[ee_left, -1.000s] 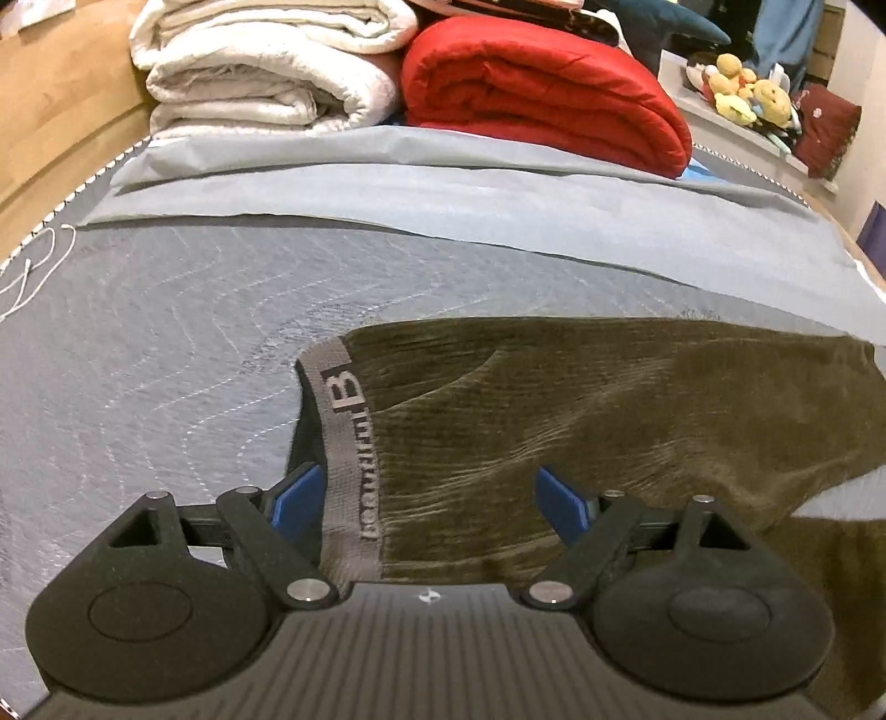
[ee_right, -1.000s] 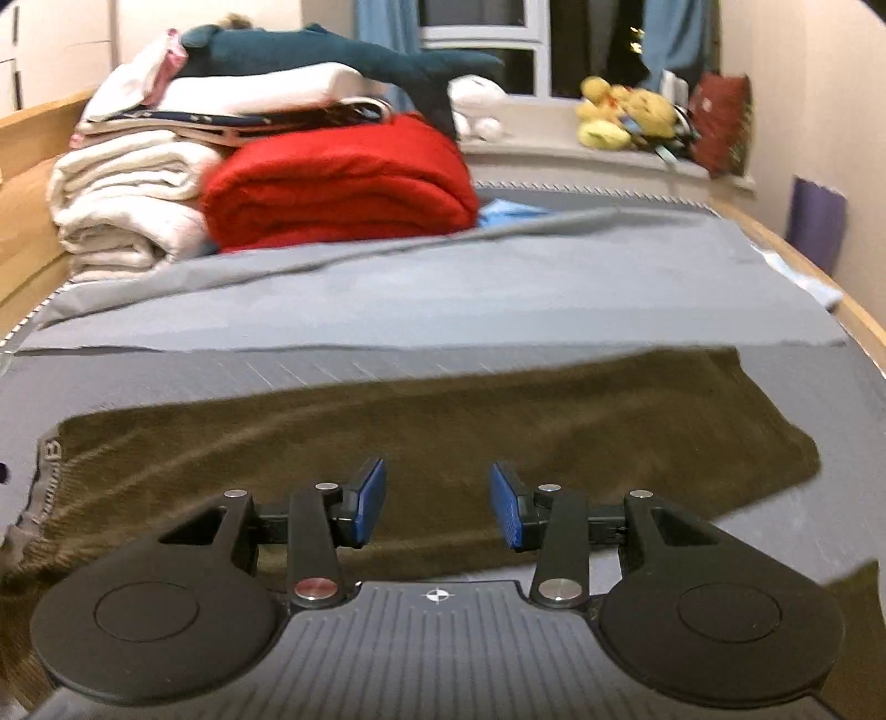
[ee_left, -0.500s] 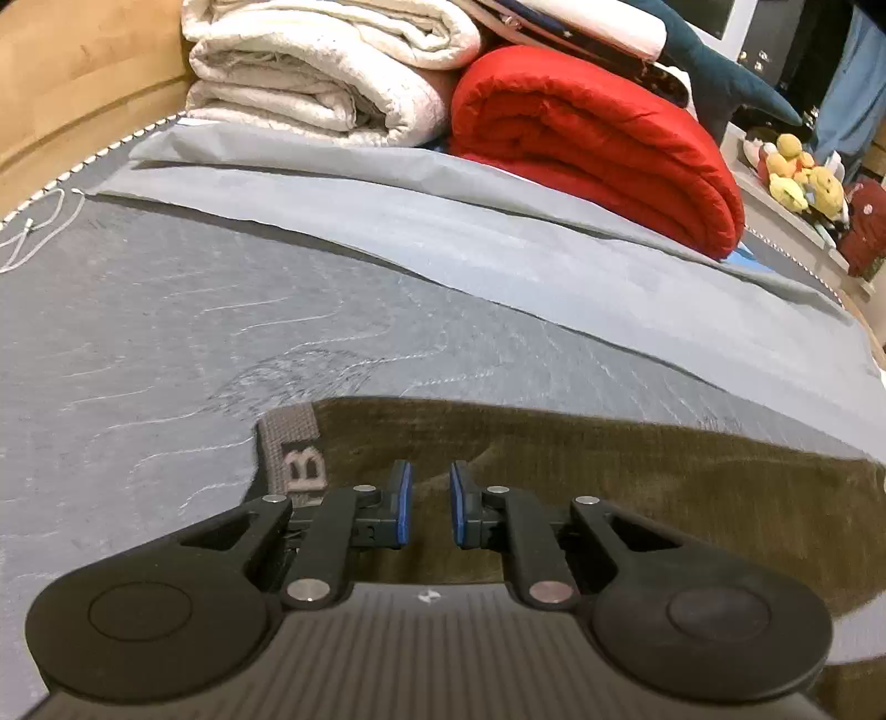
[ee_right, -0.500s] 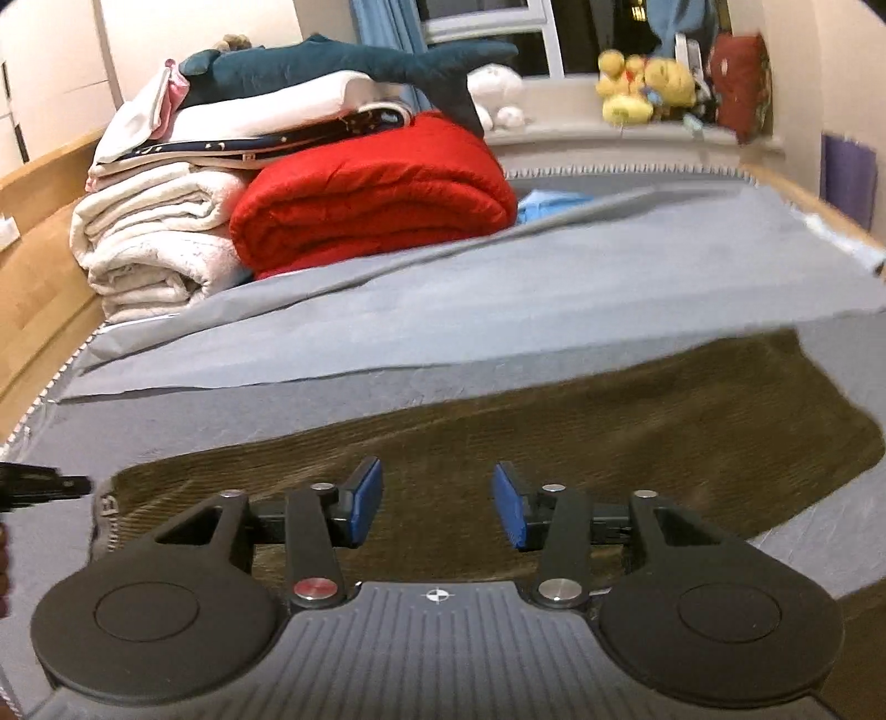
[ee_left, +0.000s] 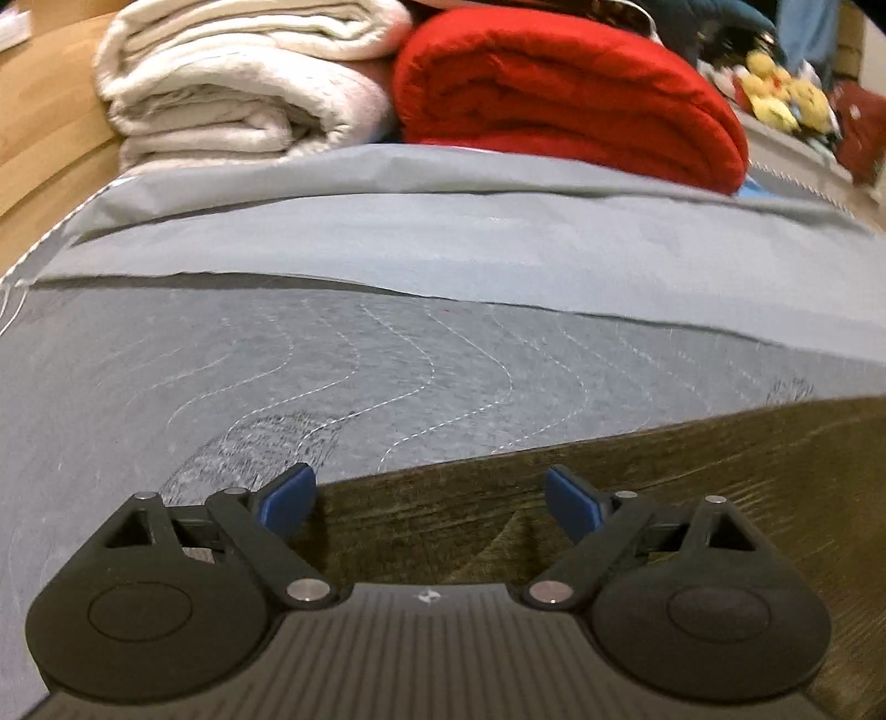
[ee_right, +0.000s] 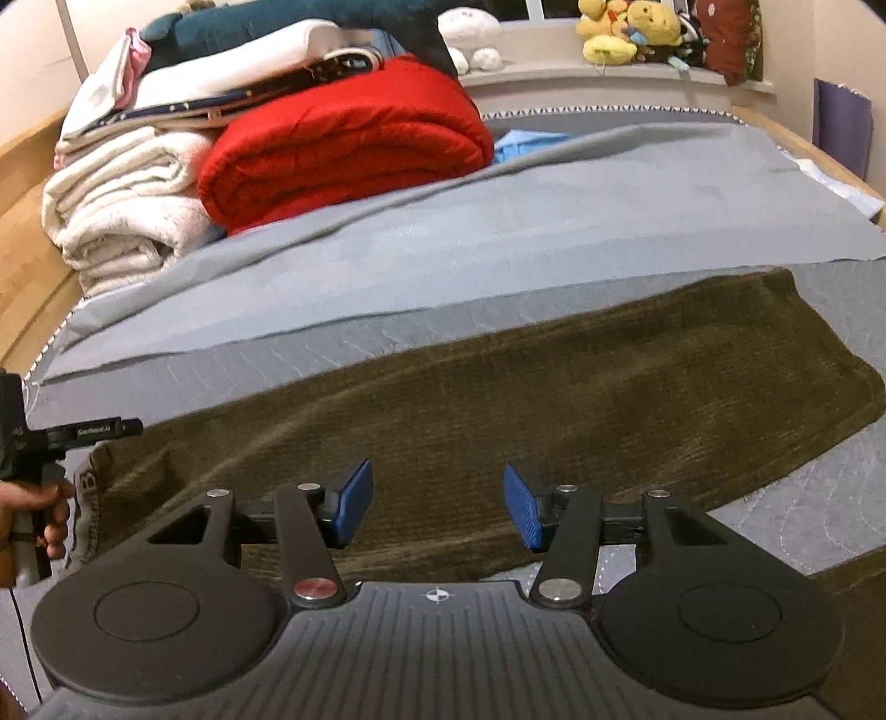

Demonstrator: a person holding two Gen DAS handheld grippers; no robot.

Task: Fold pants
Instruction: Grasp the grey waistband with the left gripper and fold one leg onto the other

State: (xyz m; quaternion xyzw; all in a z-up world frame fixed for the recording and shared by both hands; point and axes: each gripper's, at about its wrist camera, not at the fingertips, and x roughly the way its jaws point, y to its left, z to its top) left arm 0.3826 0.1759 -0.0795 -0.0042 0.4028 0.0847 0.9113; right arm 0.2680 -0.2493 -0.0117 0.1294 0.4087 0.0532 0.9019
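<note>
Where the left hand-held gripper (ee_left: pixel 425 501) hangs low over the bed, its blue-padded jaws stand wide apart and hold nothing; the olive-brown corduroy pants (ee_left: pixel 692 487) lie directly beneath and ahead of it, their far edge running from just past the left pad (ee_left: pixel 288 495) up toward the right border of the view. The right hand-held gripper (ee_right: pixel 437 507), seen in its own view, is likewise spread open and empty, poised above the near edge of the pants (ee_right: pixel 526 387), which stretch flat across the bed from the grey waistband (ee_right: pixel 86 498) at the left to the leg end at the right. Beside the waistband, at the left border of the right wrist view, a hand (ee_right: pixel 33 515) grips the handle of the other device. The pants rest on a dark grey quilted mattress cover (ee_left: pixel 221 387) stitched in wavy lines. Beyond them lies a lighter grey sheet (ee_right: pixel 554 221), spread across the bed. Farther back, a folded red blanket (ee_right: pixel 343 144) sits just beside a stack of cream blankets (ee_right: pixel 122 205), with more folded linens piled on top. Yellow plush toys (ee_right: pixel 626 27) line the windowsill behind the bed.
</note>
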